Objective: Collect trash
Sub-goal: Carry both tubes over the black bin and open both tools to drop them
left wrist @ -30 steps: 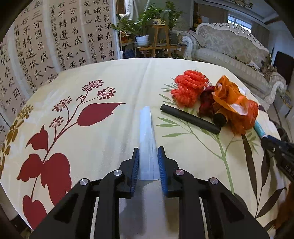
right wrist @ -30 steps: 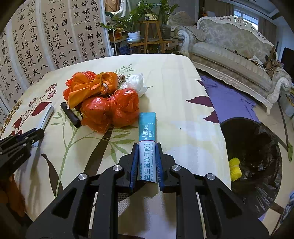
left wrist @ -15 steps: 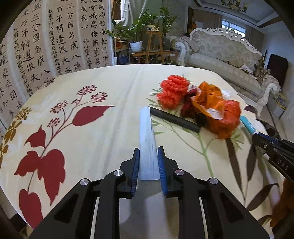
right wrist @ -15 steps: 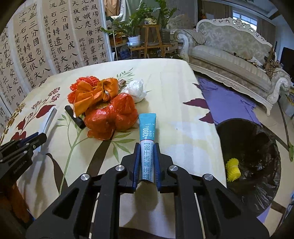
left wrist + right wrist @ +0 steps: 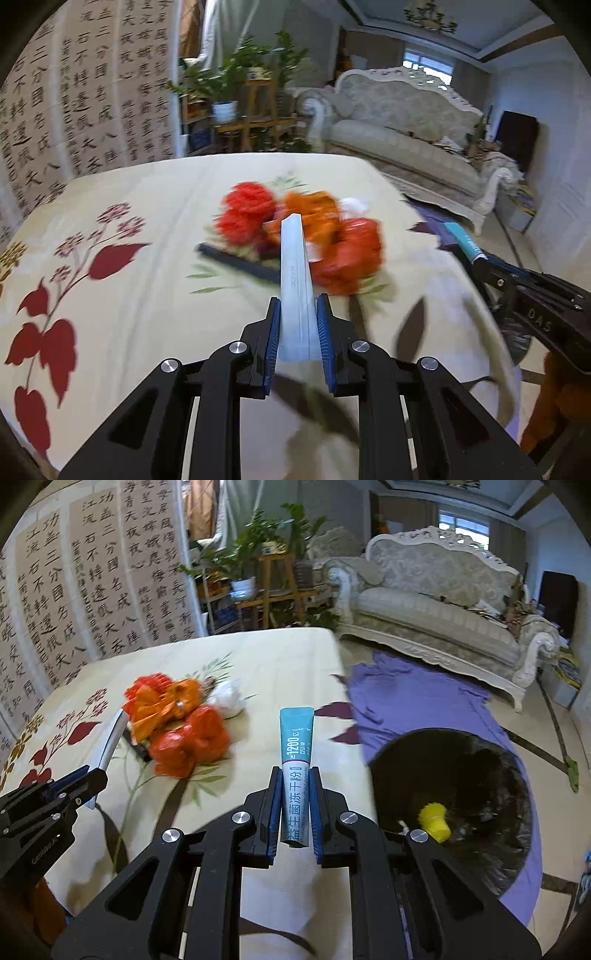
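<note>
My left gripper is shut on a long pale silver-blue sachet, held above the table and pointing at the trash pile. My right gripper is shut on a teal and white sachet, also lifted off the cloth. The other gripper shows in each view: the right one at the right edge, the left one at the lower left. A heap of orange and red plastic bags with a white crumpled wad and a black stick lies on the table. A black-lined trash bin stands on the floor to the right.
The table wears a cream cloth with red leaf prints. A yellow object lies inside the bin. A purple cloth covers the floor by a pale sofa. A calligraphy screen and potted plants stand behind the table.
Both grippers have lifted with their sachets and swung right, toward the table's edge. The bin now looks larger and nearer in the right wrist view; the pile has shifted left.
</note>
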The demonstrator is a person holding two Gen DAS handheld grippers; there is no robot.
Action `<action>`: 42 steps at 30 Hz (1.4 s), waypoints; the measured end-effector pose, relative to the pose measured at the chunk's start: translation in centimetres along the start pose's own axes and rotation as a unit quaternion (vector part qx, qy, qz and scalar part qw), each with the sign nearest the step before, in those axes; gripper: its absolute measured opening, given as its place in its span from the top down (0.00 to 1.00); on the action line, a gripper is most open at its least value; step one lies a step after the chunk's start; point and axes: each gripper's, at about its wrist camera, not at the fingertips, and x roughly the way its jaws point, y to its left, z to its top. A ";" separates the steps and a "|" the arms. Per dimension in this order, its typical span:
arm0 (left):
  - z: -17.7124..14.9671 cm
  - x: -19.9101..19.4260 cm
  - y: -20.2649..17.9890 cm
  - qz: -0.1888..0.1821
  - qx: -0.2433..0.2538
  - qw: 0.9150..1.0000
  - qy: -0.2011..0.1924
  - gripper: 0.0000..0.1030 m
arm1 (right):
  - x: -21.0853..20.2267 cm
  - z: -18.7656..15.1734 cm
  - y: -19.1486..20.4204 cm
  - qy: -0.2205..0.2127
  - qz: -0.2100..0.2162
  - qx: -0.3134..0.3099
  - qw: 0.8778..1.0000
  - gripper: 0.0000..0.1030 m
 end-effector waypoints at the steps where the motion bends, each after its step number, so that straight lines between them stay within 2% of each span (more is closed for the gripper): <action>1: 0.2 0.1 -0.6 -0.007 0.003 1.000 -0.001 0.80 | -0.1 0.0 -0.5 -0.001 -0.004 0.003 1.000 0.86; 10: 2.0 1.8 -7.1 -0.067 0.044 0.997 -0.007 0.80 | -1.4 -0.8 -6.7 -0.011 -0.067 0.051 0.996 0.86; 16: 2.5 3.3 -11.4 -0.095 0.081 0.992 -0.003 0.80 | -1.1 -1.2 -10.1 -0.011 -0.089 0.077 0.993 0.86; 22: 2.9 5.5 -14.8 -0.104 0.113 0.988 0.006 0.80 | 0.0 -2.1 -12.6 -0.005 -0.095 0.097 0.991 0.86; 34: 2.8 8.9 -19.1 -0.106 0.157 0.982 0.026 0.79 | 2.1 -2.5 -16.5 0.005 -0.098 0.126 0.987 0.86; 36: 2.7 9.3 -19.4 -0.108 0.165 0.980 0.036 0.79 | 2.4 -2.5 -16.8 0.007 -0.096 0.129 0.987 0.81; 38: 2.7 9.6 -19.6 -0.108 0.162 0.980 0.044 0.75 | 2.7 -2.6 -17.1 0.009 -0.095 0.132 0.987 0.79; 40: 2.9 9.7 -19.5 -0.111 0.156 0.980 0.047 0.57 | 2.9 -2.7 -17.5 0.012 -0.094 0.135 0.986 0.73; 42: 2.9 9.5 -19.1 -0.109 0.147 0.982 0.045 0.53 | 2.9 -2.8 -17.7 0.012 -0.097 0.139 0.986 0.72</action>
